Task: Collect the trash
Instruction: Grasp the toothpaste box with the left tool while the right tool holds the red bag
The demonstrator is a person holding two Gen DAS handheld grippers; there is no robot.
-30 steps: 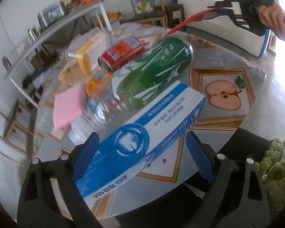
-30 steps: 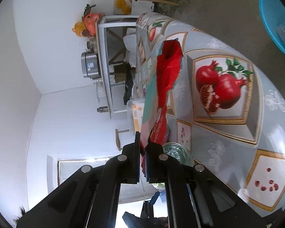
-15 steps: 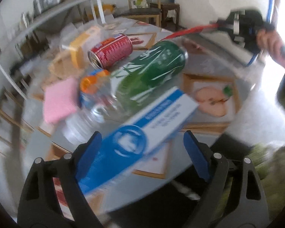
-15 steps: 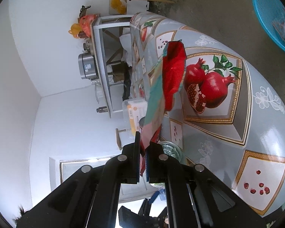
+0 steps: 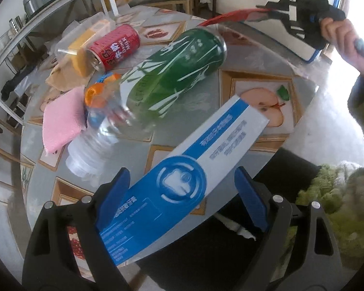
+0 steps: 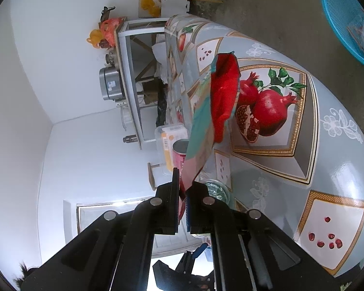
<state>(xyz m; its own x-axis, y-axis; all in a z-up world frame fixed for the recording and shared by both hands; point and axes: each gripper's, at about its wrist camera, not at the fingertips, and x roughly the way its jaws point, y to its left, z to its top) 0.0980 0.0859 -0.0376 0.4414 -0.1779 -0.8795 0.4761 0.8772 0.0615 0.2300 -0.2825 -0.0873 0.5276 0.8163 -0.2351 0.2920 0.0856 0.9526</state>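
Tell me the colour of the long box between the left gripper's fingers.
Blue and white box; clearest in the left wrist view.

blue-white box (image 5: 182,184) | tilted | red wrapper (image 6: 223,99) | dangling

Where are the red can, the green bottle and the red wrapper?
red can (image 5: 117,46), left wrist view, middle of its label.
green bottle (image 5: 179,68), left wrist view, middle of its body.
red wrapper (image 6: 224,97), right wrist view, its red upper part.

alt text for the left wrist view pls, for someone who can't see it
The left gripper hangs open around a long blue and white cardboard box at the edge of a fruit-patterned table. Beyond lie a green-labelled plastic bottle, a red drink can and a pink sponge.
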